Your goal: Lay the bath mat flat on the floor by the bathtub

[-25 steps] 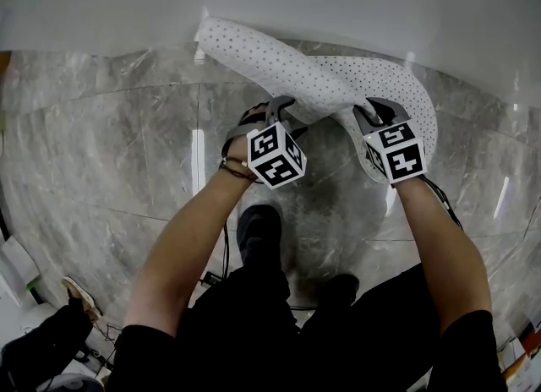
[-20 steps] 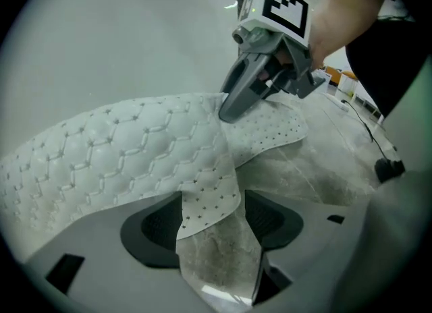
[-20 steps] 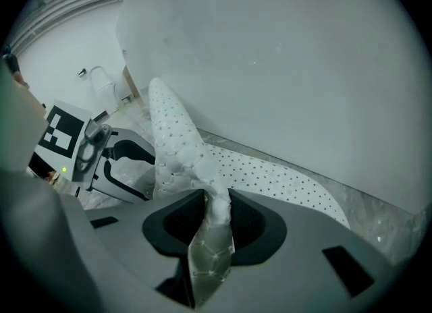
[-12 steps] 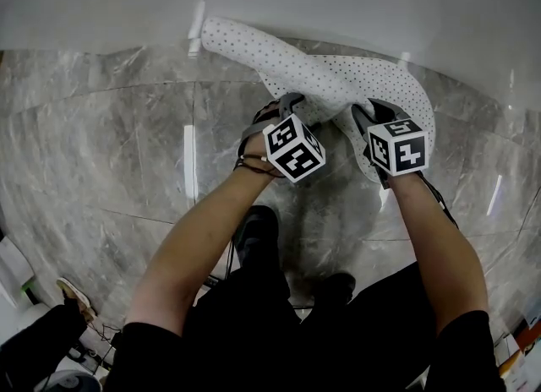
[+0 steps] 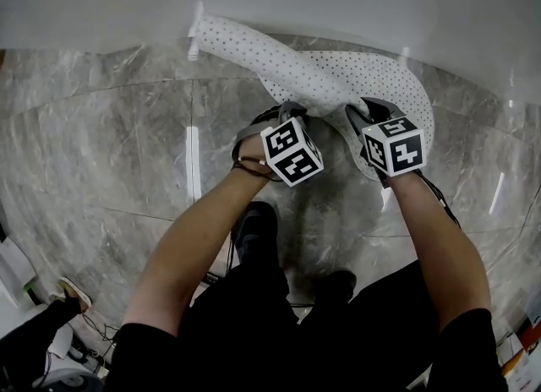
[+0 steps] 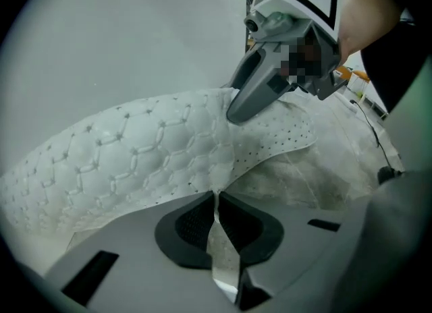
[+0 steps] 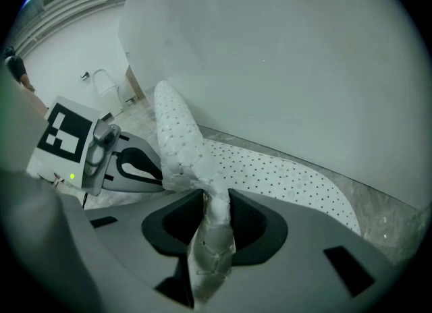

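Bathtub (image 5: 338, 2): a plain white wall across the scene beyond both claws. Floor (image 5: 101, 145): grey veined stone, under and on either side of the claws.

Bath mat (image 5: 372, 78): white, quilted on one face and dotted on the other. It lies just ahead of the claws at the foot of the bathtub, not yet flat. A twisted roll runs away past the left claw to touch the tub wall, while a broader dotted lobe rests on the floor beyond the right claw.

Left claw (image 6: 216, 200): its jaws have just been closing and now stand almost together, pinching a single thin edge of the mat. Right claw (image 7: 214, 204): narrow, clamped on a thick gathered fold of the mat that stands up between its jaws. The two claws sit close beside each other.

Handling, as judged: the mat appears soft, limp and light, sagging and twisting wherever it is unsupported, so it should drape rather than hold a shape. The dotted face probably grips the stone, so lifting should serve better than dragging. The best holds seem to be the near edge or its corners, taken well apart to spread the fold. The left claw's thin pinch could slip.
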Available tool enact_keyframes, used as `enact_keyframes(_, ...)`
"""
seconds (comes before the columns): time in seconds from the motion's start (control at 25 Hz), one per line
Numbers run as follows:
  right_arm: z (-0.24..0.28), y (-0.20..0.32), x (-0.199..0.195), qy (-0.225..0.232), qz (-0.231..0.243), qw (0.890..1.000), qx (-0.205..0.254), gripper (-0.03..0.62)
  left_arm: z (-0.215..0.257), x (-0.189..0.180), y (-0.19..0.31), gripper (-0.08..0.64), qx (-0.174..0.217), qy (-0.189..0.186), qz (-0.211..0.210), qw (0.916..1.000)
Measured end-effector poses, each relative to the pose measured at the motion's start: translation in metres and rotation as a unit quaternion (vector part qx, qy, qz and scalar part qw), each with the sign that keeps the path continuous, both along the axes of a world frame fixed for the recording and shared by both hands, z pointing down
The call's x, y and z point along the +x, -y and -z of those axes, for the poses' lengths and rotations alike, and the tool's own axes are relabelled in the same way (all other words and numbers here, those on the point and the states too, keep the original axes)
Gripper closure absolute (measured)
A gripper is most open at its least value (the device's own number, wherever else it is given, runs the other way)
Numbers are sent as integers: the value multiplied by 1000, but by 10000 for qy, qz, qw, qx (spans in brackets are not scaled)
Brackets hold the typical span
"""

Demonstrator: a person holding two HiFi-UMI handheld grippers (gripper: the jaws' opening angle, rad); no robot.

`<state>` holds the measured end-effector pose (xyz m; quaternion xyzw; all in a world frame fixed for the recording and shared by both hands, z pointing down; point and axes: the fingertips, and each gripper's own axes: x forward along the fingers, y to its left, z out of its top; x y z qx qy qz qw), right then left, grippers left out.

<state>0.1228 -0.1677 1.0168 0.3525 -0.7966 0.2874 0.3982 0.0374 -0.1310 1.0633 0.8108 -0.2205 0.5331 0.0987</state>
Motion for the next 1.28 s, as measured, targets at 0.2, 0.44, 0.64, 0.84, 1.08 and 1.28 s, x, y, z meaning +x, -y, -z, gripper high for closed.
enact_keyframes(0.2,6,-20,-14,263,527,9980,-216,424,17,-22,-20,534,-214,-84,-20,9997)
enact_keyframes(0.44,5,-58,-47,720,1369,9870,-431,356,26,-58,-69,532,-609,126,-182,9979)
enact_keyframes(0.64,7,-84,-75,859,2285,9683,-532,334,28,-79,-110,534,-920,67,66,9957)
enact_keyframes(0.84,11,-92,-84,1047,2417,9625,-654,311,61,-82,-131,535,-971,-270,416,9940)
enact_keyframes(1.08,12,-96,-91,1020,2750,9534,-709,305,91,-71,-164,502,-1645,-95,308,9859)
enact_keyframes(1.28,10,-81,-79,890,2447,9637,-597,307,71,-95,-163,430,-1610,-416,784,9829)
